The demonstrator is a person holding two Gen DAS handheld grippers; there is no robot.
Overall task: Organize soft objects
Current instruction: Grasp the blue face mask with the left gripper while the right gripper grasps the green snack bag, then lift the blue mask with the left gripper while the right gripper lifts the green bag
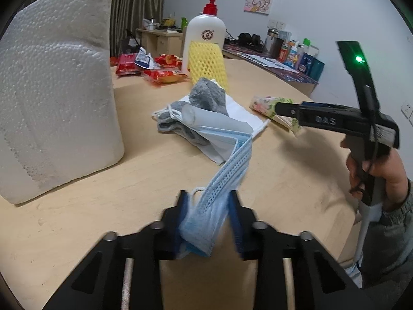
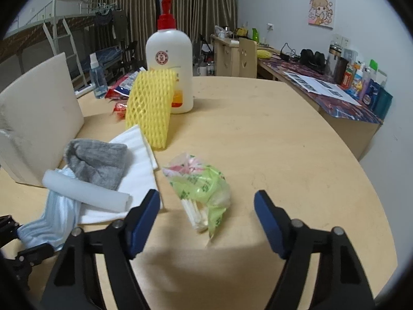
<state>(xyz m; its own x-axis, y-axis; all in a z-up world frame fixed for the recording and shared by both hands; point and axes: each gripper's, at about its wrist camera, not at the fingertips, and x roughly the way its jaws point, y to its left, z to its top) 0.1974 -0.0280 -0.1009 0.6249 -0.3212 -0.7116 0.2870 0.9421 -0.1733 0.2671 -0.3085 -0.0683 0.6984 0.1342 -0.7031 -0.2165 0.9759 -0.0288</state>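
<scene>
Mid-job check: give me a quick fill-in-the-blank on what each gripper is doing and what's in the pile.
1. The left gripper is shut on a blue ____.
2. The right gripper is ____, with the green plastic bag ahead of its fingers.
3. The yellow foam net leans against the white ____ with a red pump.
4. A ____ sock lies on the white foam sheet.

Answers: face mask; open; bottle; grey

Both tools are black frames with silver pivot screws and blue pads. The left claw (image 1: 209, 219) has ridged pads. The right claw (image 2: 207, 222) has smooth pads; seen from the left, its body carries embossed "DAS" lettering, a green light, a black cable and a grey handle. The right hand (image 1: 374, 173) shows bare skin and a grey fuzzy sleeve.
</scene>
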